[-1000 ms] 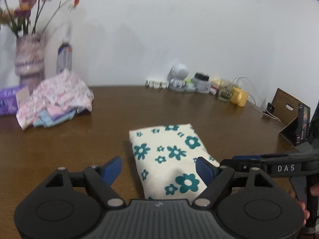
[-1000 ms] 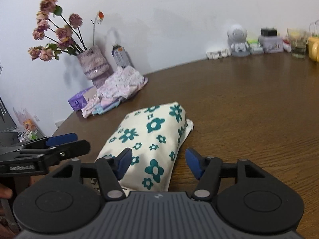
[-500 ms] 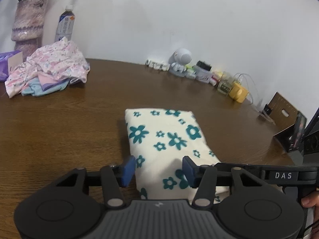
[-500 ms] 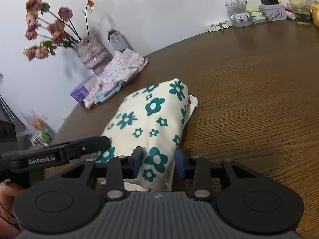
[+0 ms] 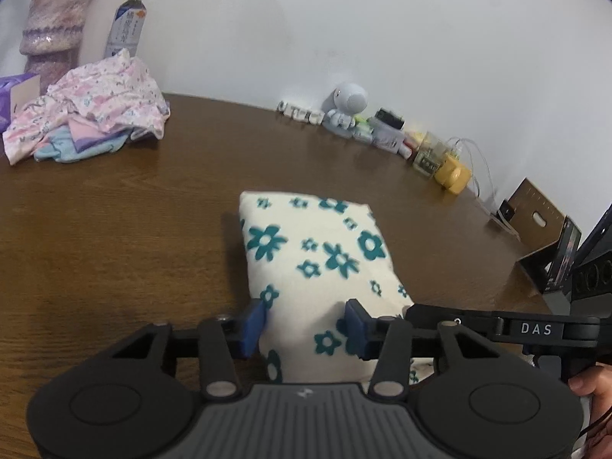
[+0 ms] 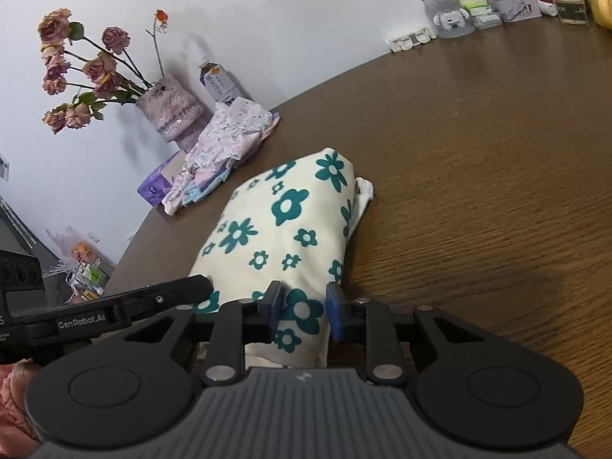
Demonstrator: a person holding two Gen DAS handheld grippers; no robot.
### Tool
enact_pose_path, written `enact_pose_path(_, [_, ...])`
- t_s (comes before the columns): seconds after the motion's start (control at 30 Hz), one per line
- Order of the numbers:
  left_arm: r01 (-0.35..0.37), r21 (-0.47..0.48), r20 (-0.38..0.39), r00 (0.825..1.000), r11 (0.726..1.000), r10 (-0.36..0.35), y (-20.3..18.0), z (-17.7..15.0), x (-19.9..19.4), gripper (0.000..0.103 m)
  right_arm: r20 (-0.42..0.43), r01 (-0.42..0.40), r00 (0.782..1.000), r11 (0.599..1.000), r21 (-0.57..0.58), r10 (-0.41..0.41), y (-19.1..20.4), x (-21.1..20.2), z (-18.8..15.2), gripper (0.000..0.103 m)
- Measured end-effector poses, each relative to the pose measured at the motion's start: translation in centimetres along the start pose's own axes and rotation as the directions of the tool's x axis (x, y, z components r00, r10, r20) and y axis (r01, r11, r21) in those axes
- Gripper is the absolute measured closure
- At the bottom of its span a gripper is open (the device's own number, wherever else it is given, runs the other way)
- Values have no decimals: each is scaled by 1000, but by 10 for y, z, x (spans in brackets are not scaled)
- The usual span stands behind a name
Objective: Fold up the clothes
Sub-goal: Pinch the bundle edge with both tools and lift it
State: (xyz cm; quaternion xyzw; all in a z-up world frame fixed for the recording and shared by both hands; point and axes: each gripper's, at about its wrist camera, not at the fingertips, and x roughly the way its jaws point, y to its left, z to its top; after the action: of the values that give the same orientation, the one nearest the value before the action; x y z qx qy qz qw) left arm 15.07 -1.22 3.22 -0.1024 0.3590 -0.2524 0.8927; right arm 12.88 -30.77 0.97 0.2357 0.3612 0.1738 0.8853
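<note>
A folded cream garment with teal flowers (image 5: pixel 313 252) lies on the brown wooden table (image 5: pixel 114 229); it also shows in the right wrist view (image 6: pixel 283 229). My left gripper (image 5: pixel 304 325) is shut on the garment's near left edge, with cloth bunched between the blue pads. My right gripper (image 6: pixel 304 311) is shut on the garment's near right edge. Each gripper shows at the side of the other's view. The garment's near end is raised a little off the table.
A heap of pink and blue clothes (image 5: pixel 88 111) lies at the back left, by a purple vase (image 6: pixel 168 109) of dried roses and a bottle (image 5: pixel 126 25). Small items, a white speaker figure (image 5: pixel 346 109) and a yellow cup (image 5: pixel 453 176) line the wall.
Both grippers moved down and forward onto the garment's near edge and closed on it. A second ago both stood open above the cloth.
</note>
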Motion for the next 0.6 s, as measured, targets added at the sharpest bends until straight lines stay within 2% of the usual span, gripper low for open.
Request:
enact_pose_path(0.03, [-1, -6, -2, 1000, 1000, 1, 0, 1, 2, 50, 10, -9, 1000, 1000, 8, 8, 1, -1, 2, 62])
enact_pose_path(0.1, [-9, -22, -16, 1000, 1000, 8, 0, 1, 8, 49, 19, -5, 1000, 999, 35, 4, -1, 3, 5, 54])
enact_pose_path(0.13, [-10, -32, -24, 1000, 999, 9, 1, 1, 11, 49, 17, 7, 1000, 999, 52, -8, -3, 6, 6, 54])
enact_pose_path(0.17, [-7, -37, -26, 1000, 999, 6, 2, 0, 11, 53, 5, 1, 1000, 997, 75, -2, -6, 11, 6, 55])
enact_pose_path(0.2, [-3, -37, -25, 1000, 999, 2, 3, 0, 10, 55, -9, -7, 1000, 995, 98, 8, -10, 16, 6, 68])
enact_pose_path(0.23, [2, -37, -24, 1000, 999, -2, 4, 0, 8, 56, -23, -15, 1000, 993, 121, 18, -13, 20, 6, 73])
enact_pose_path(0.3, [9, -41, -14, 1000, 999, -10, 5, 3, 5, 56, -20, -25, 999, 992, 121, 28, -14, 20, 6, 73])
enact_pose_path(0.43, [-3, -74, -2, 1000, 997, 3, 8, 15, 14, 47, 8, -22, 1000, 991, 133, 21, -14, 23, 18, 64])
enact_pose_path(0.53, [-3, -107, -42, 999, 994, -2, 13, 15, 26, 51, 2, -11, 1000, 987, 158, 11, -17, 35, 26, 65])
enact_pose_path(0.6, [7, -109, -41, 999, 994, -12, 15, 16, 25, 52, -16, -9, 1000, 985, 171, 12, -21, 41, 25, 69])
